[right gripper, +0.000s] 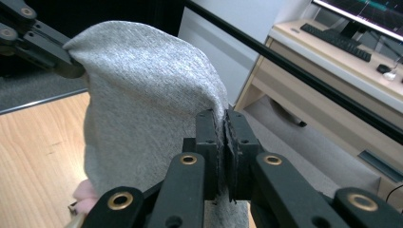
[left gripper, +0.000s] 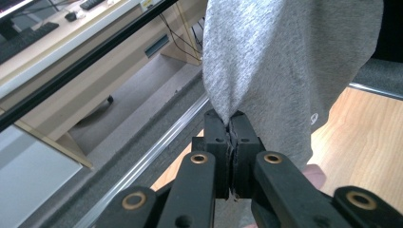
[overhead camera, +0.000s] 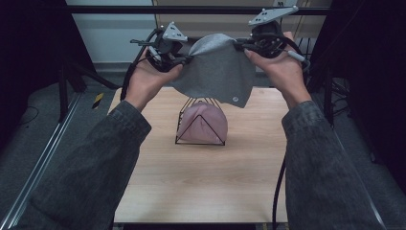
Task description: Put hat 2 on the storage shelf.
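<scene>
**A:** What is in hand right now?

**B:** A person holds a grey knit beanie [overhead camera: 218, 67] stretched in the air between two handheld grippers, above the far half of a light wooden table [overhead camera: 201, 182]. The left gripper [overhead camera: 184, 60] has its jaws clamped tight on one edge of the beanie; the right gripper [overhead camera: 242, 46] is clamped on the opposite edge. In both gripper views the fabric is pinched flat between the black pads.

**A:** And below it?

**B:** A black wire rack [overhead camera: 201, 122] stands on the table, with a pink beanie [overhead camera: 203, 123] already sitting in it. The grey one hangs just above and slightly behind the rack, a small round logo near its lower edge.

**A:** How should this step go, then?

**B:** My guess is the grey beanie goes into the rack with the pink one. It would help to keep both grips firm and level so the fabric stays taut, centre it over the wires, then lower both hands together. Letting go of one side early would likely let it flop off.
</scene>
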`<action>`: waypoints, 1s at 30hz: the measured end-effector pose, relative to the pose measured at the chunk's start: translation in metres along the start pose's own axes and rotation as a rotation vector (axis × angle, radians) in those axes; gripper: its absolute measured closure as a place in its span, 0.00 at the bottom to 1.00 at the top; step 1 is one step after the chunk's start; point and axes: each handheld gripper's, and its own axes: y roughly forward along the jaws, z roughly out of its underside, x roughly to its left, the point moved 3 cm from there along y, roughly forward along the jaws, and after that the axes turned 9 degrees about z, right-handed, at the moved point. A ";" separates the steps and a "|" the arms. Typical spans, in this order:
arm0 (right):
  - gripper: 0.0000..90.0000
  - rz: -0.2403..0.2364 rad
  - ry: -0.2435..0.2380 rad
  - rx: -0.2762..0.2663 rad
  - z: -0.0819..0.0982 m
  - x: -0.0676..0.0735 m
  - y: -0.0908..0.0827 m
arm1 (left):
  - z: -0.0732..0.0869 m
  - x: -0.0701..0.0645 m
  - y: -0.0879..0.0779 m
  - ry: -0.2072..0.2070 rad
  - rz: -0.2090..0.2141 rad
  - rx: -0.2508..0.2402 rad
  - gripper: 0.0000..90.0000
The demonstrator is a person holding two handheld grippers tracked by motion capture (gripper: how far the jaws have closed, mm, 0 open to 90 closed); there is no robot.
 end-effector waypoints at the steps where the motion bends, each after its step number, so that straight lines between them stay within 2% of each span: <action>1: 0.95 -0.007 0.005 0.013 0.002 0.000 0.011 | 0.004 0.003 0.003 -0.006 0.000 -0.004 0.98; 3: 0.95 -0.014 0.002 0.024 0.004 0.001 0.021 | 0.007 0.005 0.005 -0.004 -0.004 0.005 0.98; 8: 0.95 -0.022 -0.009 0.052 0.009 0.004 0.044 | 0.021 0.016 0.018 -0.042 0.001 0.010 0.98; 10: 0.95 -0.022 -0.008 0.061 0.010 0.003 0.050 | 0.024 0.019 0.021 -0.037 -0.006 0.015 0.98; 16: 0.95 -0.026 0.010 0.064 0.011 0.000 0.061 | 0.026 0.025 0.024 -0.055 -0.008 -0.003 0.98; 18: 0.95 -0.028 0.004 0.072 0.013 0.000 0.065 | 0.029 0.027 0.029 -0.042 -0.024 0.010 0.98; 24: 0.95 -0.032 -0.006 0.092 0.019 0.004 0.073 | 0.042 0.031 0.040 -0.064 -0.014 0.006 0.98; 30: 0.95 -0.035 -0.005 0.105 0.027 0.009 0.079 | 0.054 0.034 0.048 -0.060 -0.021 0.028 0.98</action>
